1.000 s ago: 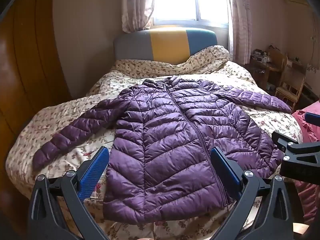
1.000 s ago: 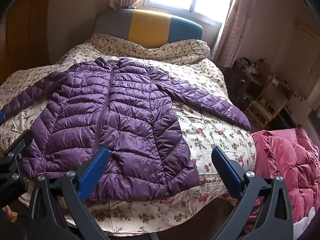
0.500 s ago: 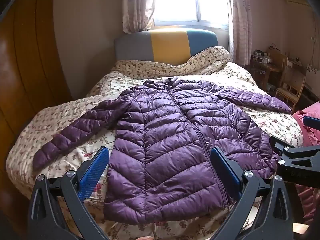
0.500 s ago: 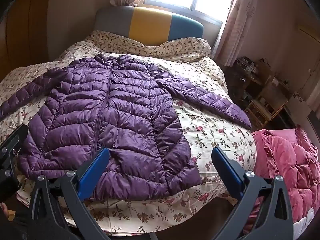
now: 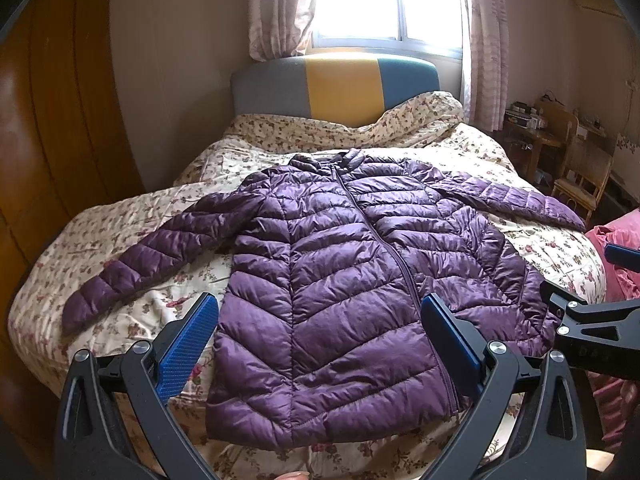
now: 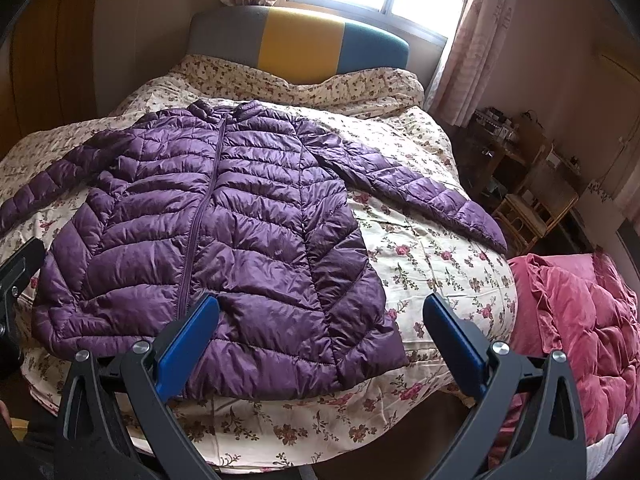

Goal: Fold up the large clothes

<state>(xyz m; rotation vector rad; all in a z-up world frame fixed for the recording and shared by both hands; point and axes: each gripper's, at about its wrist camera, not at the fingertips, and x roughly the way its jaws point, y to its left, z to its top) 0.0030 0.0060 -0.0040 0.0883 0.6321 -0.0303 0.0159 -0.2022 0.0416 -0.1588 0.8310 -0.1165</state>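
Our left hand-held gripper (image 5: 320, 344) and right hand-held gripper (image 6: 320, 344) are both wide open, holding nothing, at the bottom of the frame above the jacket (image 5: 352, 280) spread flat on the bed (image 6: 440, 264).

A home bedroom. A bed (image 5: 120, 232) with a floral quilt fills the room, backed by a padded headboard (image 5: 340, 80) in grey, yellow and teal. Patterned curtains (image 5: 484, 40) frame a bright window (image 5: 360, 0). A wooden wardrobe (image 5: 48, 140) stands at one side, wooden chairs (image 6: 532, 208) at the other.
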